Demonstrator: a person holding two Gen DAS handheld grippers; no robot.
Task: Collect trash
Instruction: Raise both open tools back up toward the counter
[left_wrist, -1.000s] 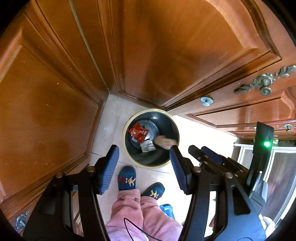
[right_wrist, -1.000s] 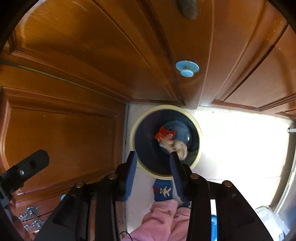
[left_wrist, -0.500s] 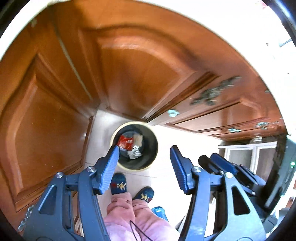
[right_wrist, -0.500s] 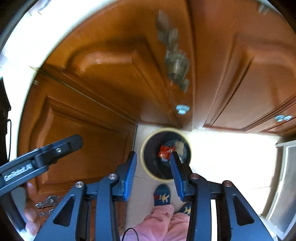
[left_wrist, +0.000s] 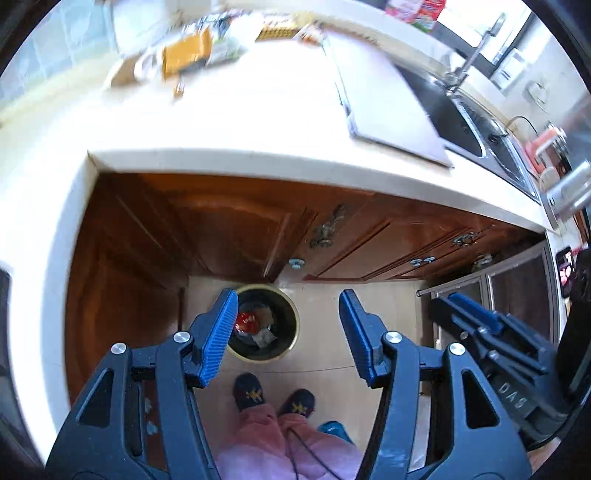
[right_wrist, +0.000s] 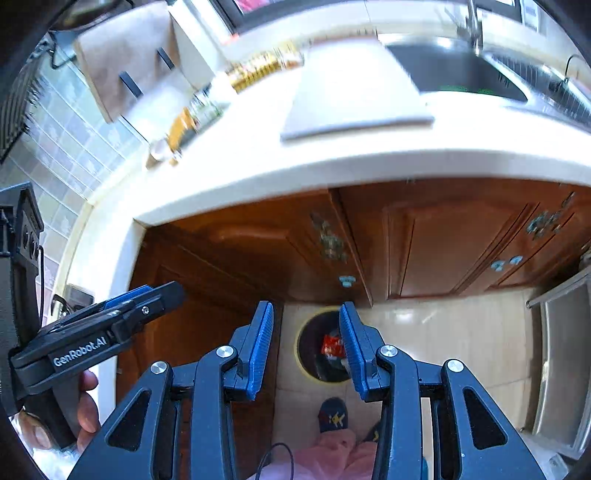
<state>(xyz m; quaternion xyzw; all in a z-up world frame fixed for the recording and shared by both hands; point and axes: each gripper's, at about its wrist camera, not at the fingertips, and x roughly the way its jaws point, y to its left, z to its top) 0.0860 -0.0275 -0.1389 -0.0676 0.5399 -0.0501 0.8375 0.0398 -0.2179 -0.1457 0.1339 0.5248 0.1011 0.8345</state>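
Note:
A round dark bin with a yellow rim (left_wrist: 291, 306) (right_wrist: 300, 347) stands on the floor in the cabinet corner, holding a red wrapper (left_wrist: 246, 320) (right_wrist: 329, 344) and pale scraps. My left gripper (left_wrist: 288, 325) hangs open high above it, nothing between its blue pads. My right gripper (right_wrist: 306, 343) is open too, empty, also far above the bin. The right gripper (left_wrist: 480, 325) shows at the right of the left wrist view. More wrappers and packets (left_wrist: 192, 55) (right_wrist: 255, 74) lie blurred on the white counter (left_wrist: 258, 110) (right_wrist: 332, 155).
Wooden cabinet doors (left_wrist: 221, 221) form the corner under the counter. A white cutting board (left_wrist: 380, 92) and steel sink (left_wrist: 465, 110) sit to the right. A person's slippered feet (left_wrist: 273, 398) and pink trousers stand before the bin. A hand (right_wrist: 85, 402) holds the left gripper.
Both grippers have risen well above the bin, which has shrunk in view. The counter top with its packets, board and sink has come into sight. Jaw gaps are unchanged.

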